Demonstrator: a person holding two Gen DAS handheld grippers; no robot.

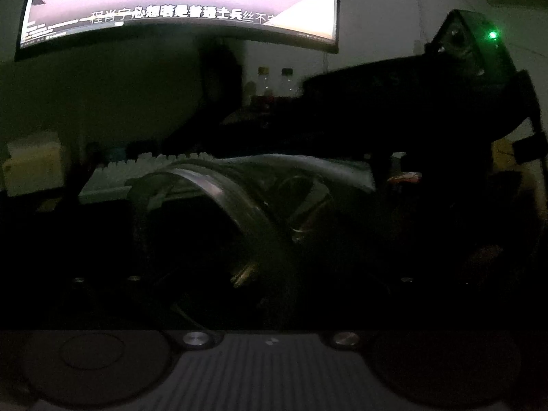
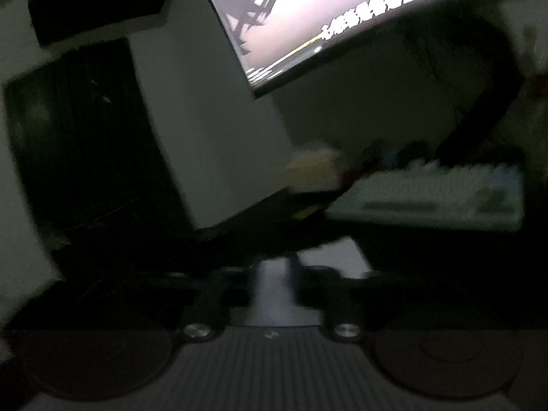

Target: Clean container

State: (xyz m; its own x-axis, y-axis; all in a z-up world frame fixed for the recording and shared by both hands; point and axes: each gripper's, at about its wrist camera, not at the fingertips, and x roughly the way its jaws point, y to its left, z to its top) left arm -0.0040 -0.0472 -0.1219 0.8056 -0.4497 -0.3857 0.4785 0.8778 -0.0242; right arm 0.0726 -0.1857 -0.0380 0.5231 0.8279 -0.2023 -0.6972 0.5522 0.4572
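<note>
Light: very dim room, the glowing monitor [image 1: 178, 0] is about all that lights my table [image 1: 51, 233].
Container: a clear round container [image 1: 239, 202] sits straight ahead of my left claw [image 1: 219, 239], tipped on its side, its pale rim arcing across the middle of the left wrist view.
Left claw: dark fingers on either side of the container; too black down there to tell whether the pads press on it or how wide I stand.
Right claw: seen from the left wrist view, my right claw [image 1: 346, 109] reaches in from the right, above the container, a green light shining on its camera housing.
Right claw, own view: blurred; my two fingers are drawn in close around a pale strip [image 2: 274, 291], near shut, and I cannot tell whether I am gripping that strip.
Behind: a white keyboard [image 1: 137, 167] lies just beyond the container, with a yellowish box [image 1: 34, 164] to its left.
Far back: two small bottles [image 1: 274, 78] stand below the monitor.
</note>
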